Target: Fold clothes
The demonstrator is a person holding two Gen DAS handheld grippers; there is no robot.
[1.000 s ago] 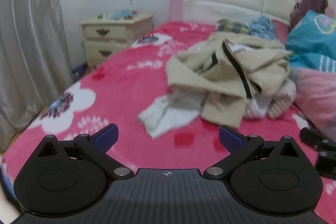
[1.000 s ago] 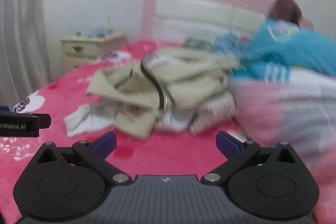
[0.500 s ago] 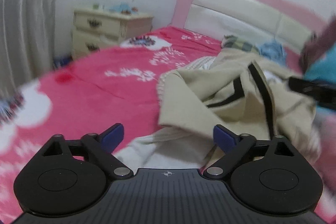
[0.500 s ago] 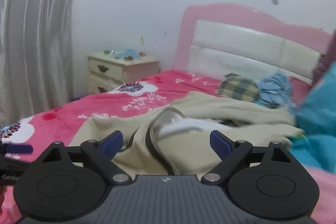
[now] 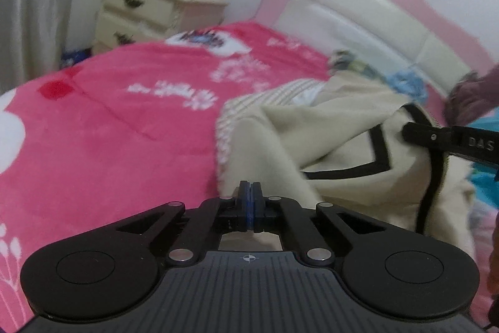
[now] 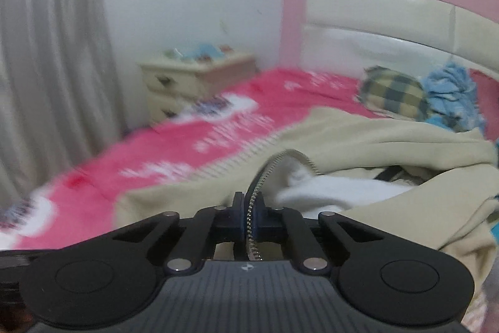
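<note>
My right gripper [image 6: 248, 219] pinches the zipper edge of the beige jacket [image 6: 358, 142] heaped on the bed [image 5: 124, 130]. My left gripper [image 5: 249, 205] is closed; whether on cloth, I cannot tell. Lifting now risks dragging clothes tangled underneath.

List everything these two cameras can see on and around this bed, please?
Beige jacket: one, beige with black trim and a zipper, crumpled on the bed.
White garment: one, white, inside the jacket.
Checked cloth: one, yellow and dark, near the headboard.
Blue cloth: one, light blue, beside the checked cloth.
Bedspread: one, pink with white flowers.
Headboard: one, pink and cream.
Nightstand: one, cream, left of the bed.
Curtain: one, grey, far left.
Left gripper: fingers shut at the jacket's edge.
Right gripper: fingers shut on the zipper edge.
</note>
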